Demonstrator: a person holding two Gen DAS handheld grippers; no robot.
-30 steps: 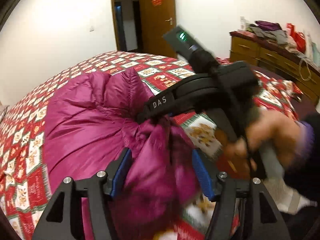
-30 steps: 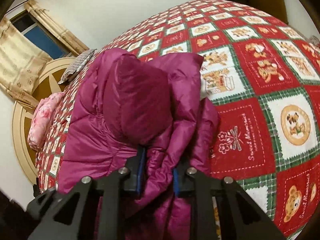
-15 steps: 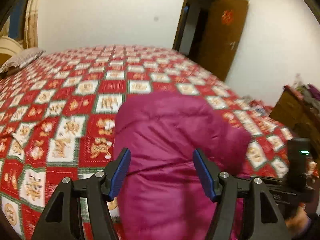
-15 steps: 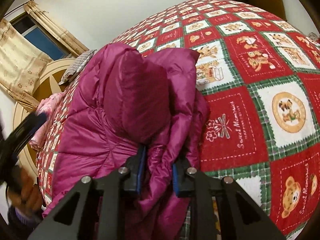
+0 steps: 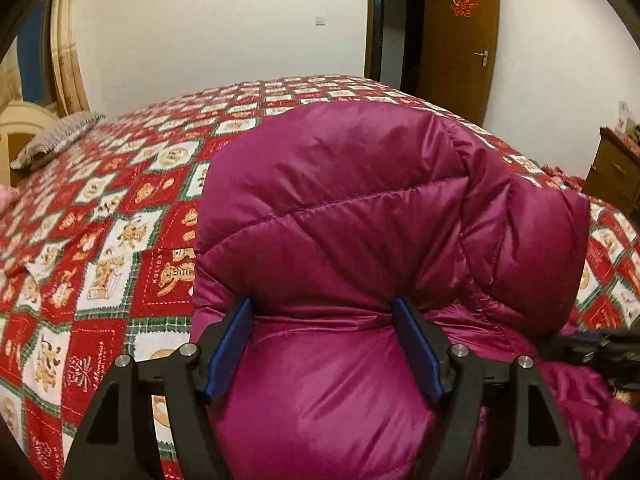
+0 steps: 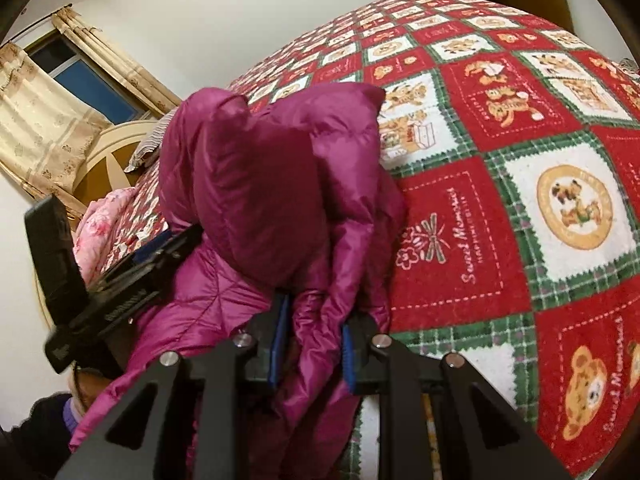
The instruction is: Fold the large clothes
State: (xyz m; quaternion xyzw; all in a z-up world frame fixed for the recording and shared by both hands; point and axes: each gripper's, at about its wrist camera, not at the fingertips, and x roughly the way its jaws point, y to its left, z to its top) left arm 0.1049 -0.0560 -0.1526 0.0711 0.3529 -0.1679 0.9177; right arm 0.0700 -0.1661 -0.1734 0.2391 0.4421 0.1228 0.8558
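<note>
One magenta down jacket (image 5: 340, 216) lies bunched on the bed, over a red, white and green patchwork bedspread (image 5: 120, 208) printed with bears. Two grippers work on it, one in each hand.

The left gripper (image 5: 322, 322) has its two blue pads set wide, on either side of a puffy quilted fold at the jacket's near edge; its jaws have just been opening, and the fabric bulges between them without being pinched. In the right wrist view this same tool comes in from nine o'clock, its black body against the jacket's side.

The right gripper (image 6: 314, 334) is clamped narrowly on a gathered bunch of jacket fabric — both pads press into it. Above its fingers the jacket rises in one rounded hump, toward twelve o'clock.

Around the bed: one striped pillow (image 5: 56, 140) at ten o'clock in the left wrist view, one brown door (image 5: 460, 36) standing open at one o'clock, one wooden dresser (image 5: 614, 168) at three o'clock. The right wrist view shows a curtained window (image 6: 80, 76) at ten o'clock and a pink floral bundle (image 6: 100, 224) just below it — what it is I cannot tell.
</note>
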